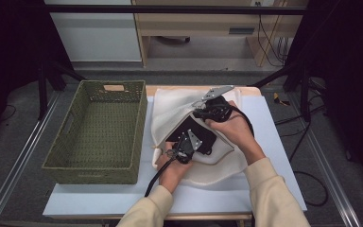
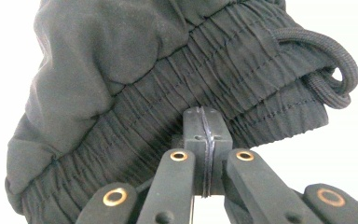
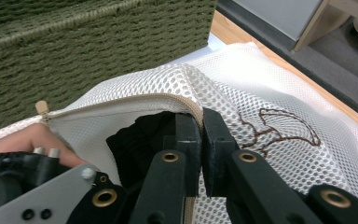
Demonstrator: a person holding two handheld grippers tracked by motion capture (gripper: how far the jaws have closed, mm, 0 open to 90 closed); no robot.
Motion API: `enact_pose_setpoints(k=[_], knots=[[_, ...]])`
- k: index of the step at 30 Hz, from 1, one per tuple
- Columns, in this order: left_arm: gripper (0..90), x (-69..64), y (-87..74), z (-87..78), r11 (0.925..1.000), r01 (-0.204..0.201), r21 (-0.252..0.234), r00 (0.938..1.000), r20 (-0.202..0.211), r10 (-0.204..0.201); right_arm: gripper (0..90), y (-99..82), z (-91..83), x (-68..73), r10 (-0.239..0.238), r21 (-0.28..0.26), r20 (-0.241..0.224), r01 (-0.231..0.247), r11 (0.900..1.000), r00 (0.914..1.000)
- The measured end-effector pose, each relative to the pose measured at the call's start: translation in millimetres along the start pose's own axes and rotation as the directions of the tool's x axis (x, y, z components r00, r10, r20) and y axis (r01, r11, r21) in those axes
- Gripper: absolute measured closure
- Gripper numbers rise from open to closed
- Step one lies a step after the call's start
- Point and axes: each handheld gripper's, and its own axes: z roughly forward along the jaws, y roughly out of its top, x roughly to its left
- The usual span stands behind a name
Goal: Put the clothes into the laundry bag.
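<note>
Black shorts (image 2: 135,79): left gripper (image 2: 206,154) is clenching their elastic waistband. Right gripper (image 3: 200,149) is pinching the mesh laundry bag's (image 3: 270,107) zipper edge.

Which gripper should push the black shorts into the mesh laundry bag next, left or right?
Left. The left gripper is shut on the black shorts at the waistband, by the bag mouth. The right gripper is shut on the mesh laundry bag at its zipper edge, holding it open.

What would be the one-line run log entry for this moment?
left hand-held gripper: shut on black garment | right hand-held gripper: shut on mesh bag | basket: beside
</note>
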Motion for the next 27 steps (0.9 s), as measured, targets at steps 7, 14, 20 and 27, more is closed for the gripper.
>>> enact_pose_setpoints(k=[7,14,20,27], knots=[[89.9,-0.3,-0.1,0.3,0.9999,-0.01,0.001,0.9999,0.002,0.01,87.0,-2.6,4.3,-7.0,0.015,0.01,0.008,-0.015,0.9998,0.9999],[89.9,-0.2,0.0,0.7,0.9999,-0.011,0.0,0.9999,0.002,0.011,87.0,-5.3,7.8,-10.4,0.025,0.015,0.008,-0.025,0.9996,0.9997],[90.0,0.7,1.4,1.8,1.0,-0.005,0.005,1.0,0.008,0.005,87.0,-6.2,9.0,-10.8,0.026,0.021,0.005,-0.026,0.9994,0.9996],[89.9,2.3,3.4,4.0,0.9999,-0.005,0.01,1.0,0.005,0.005,87.0,-6.8,8.7,-10.9,0.026,0.017,0.003,-0.026,0.9995,0.9996]])
